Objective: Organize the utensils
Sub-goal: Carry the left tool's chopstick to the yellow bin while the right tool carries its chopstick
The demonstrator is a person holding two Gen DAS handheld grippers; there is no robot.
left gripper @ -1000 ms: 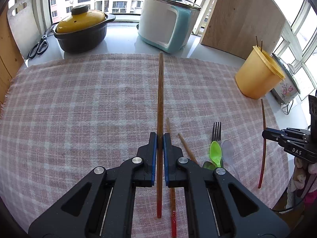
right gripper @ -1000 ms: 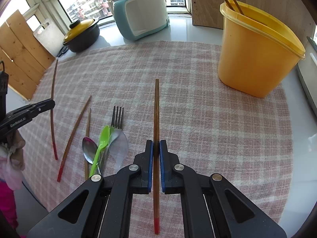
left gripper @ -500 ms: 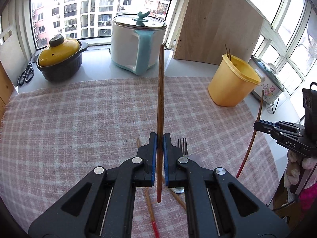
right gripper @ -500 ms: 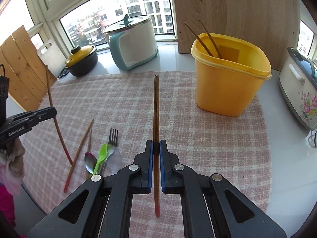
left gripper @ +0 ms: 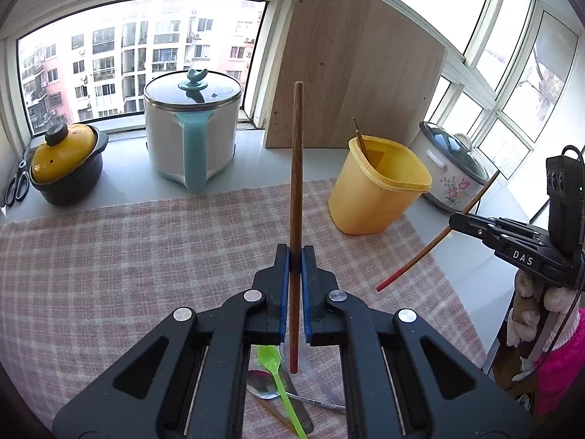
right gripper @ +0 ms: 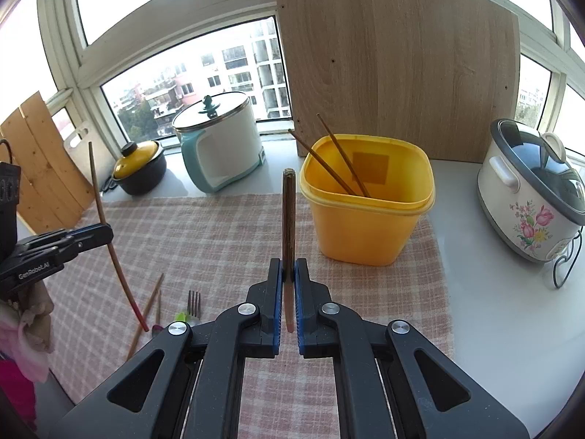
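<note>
My left gripper point(left gripper: 295, 252) is shut on a brown red-tipped chopstick point(left gripper: 296, 168), held in the air over the checked cloth point(left gripper: 128, 256). My right gripper point(right gripper: 289, 267) is shut on a second chopstick point(right gripper: 289, 212), also lifted. Each gripper shows in the other view: the right gripper point(left gripper: 453, 222) with its chopstick point(left gripper: 413, 259), the left gripper point(right gripper: 108, 233) with its chopstick point(right gripper: 97, 190). A yellow container point(right gripper: 369, 212) holding two chopsticks point(right gripper: 336, 161) stands just beyond and to the right of the right gripper. Loose chopsticks point(right gripper: 146, 307), a fork point(right gripper: 193, 303) and a green spoon point(left gripper: 278, 369) lie on the cloth.
A white and teal pot point(left gripper: 193, 135), a black casserole with a yellow lid point(left gripper: 65, 161) and scissors point(left gripper: 16, 184) stand along the window sill. A wooden board point(right gripper: 395, 66) leans behind the container. A flowered rice cooker point(right gripper: 530, 201) sits at the right. A person's pink sleeve point(left gripper: 555, 358) is beside the table.
Both grippers have risen from the cloth with their chopsticks and tipped upward. The yellow container now sits closer ahead in both views, and the utensils on the cloth have dropped low in frame.
</note>
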